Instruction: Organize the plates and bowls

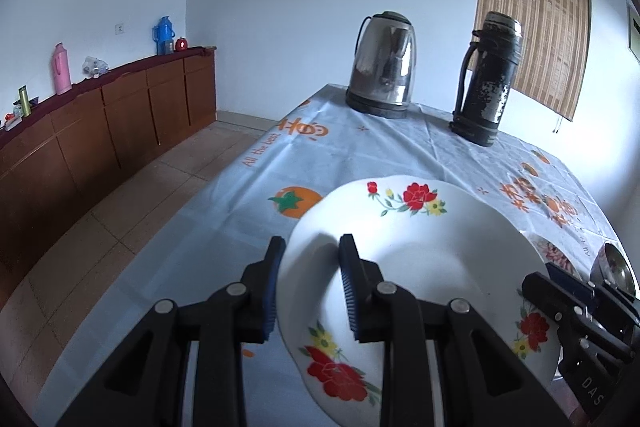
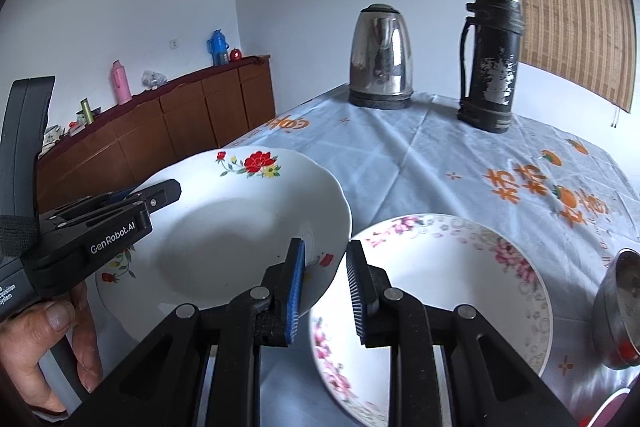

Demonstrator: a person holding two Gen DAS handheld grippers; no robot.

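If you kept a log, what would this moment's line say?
left gripper: jaws astride red-flower plate rim | right gripper: jaws astride opposite rim, open | plate raised, tilted | pink-flower plate: on table
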